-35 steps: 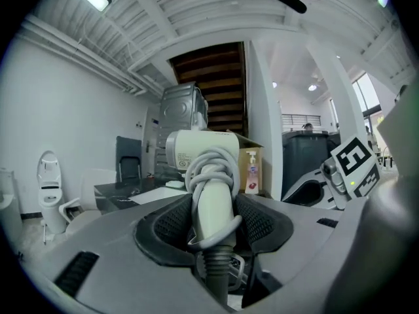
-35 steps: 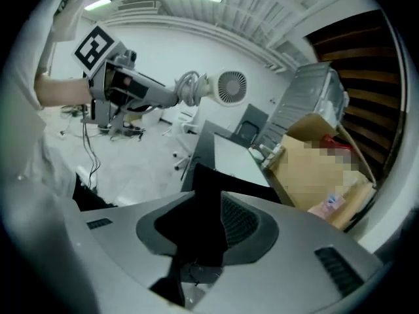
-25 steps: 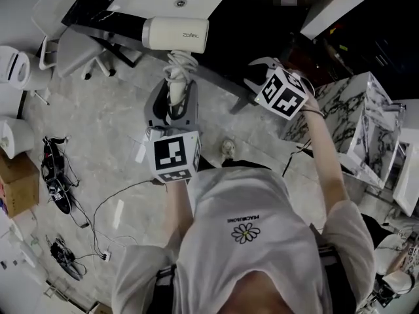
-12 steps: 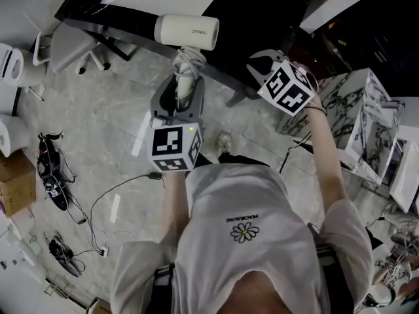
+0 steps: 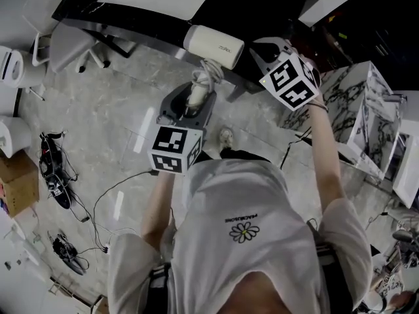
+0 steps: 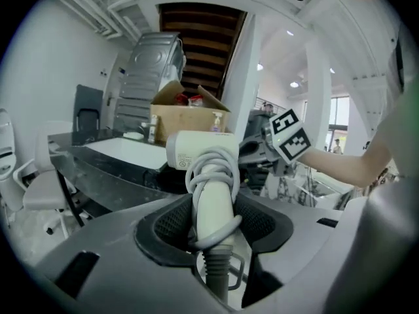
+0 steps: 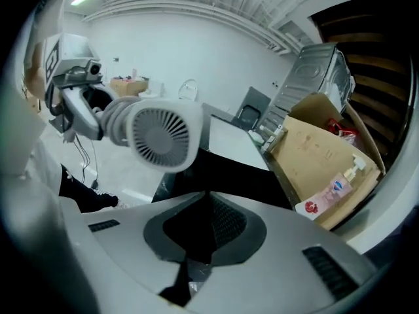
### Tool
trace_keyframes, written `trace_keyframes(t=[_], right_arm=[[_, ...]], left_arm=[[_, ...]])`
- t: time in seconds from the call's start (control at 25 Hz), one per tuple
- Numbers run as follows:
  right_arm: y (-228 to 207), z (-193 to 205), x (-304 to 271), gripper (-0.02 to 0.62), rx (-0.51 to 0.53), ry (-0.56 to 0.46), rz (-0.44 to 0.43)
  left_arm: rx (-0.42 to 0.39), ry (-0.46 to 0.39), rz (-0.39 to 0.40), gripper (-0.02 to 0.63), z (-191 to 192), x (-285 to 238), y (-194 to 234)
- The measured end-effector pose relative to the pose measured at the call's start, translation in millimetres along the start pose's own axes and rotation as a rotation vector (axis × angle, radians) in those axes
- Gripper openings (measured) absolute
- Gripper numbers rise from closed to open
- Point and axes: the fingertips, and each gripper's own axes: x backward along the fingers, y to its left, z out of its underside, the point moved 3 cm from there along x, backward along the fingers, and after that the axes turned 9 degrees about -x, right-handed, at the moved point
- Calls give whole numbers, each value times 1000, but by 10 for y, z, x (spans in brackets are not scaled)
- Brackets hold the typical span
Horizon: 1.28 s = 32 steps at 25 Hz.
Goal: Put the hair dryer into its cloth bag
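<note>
My left gripper [image 6: 213, 222] pinches the hair dryer [image 6: 196, 152] by its cord-wrapped handle, in the air beside the desk [image 5: 85, 8]. It looks rigid, top-heavy and smooth, so the handle suits. My right gripper [image 7: 208, 231] is pressed together, empty.

The head view looks steeply down on left tool [image 5: 194, 102] and right tool [image 5: 263, 48], whose close cameras both face the hair dryer [image 5: 213, 44].
</note>
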Motion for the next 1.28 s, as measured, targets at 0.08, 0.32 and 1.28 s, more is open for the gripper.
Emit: trace_keyframes(t=[0.08, 0.32, 1.28], right_arm=[[-40, -30, 43, 21, -12, -29, 28], [-112, -102, 154, 21, -37, -82, 67], [-75, -356, 359, 21, -12, -264, 89]], left_arm=[[20, 48, 47, 213, 117, 17, -118], [68, 163, 95, 214, 364, -76, -248], [20, 264, 24, 215, -178, -1240, 216]])
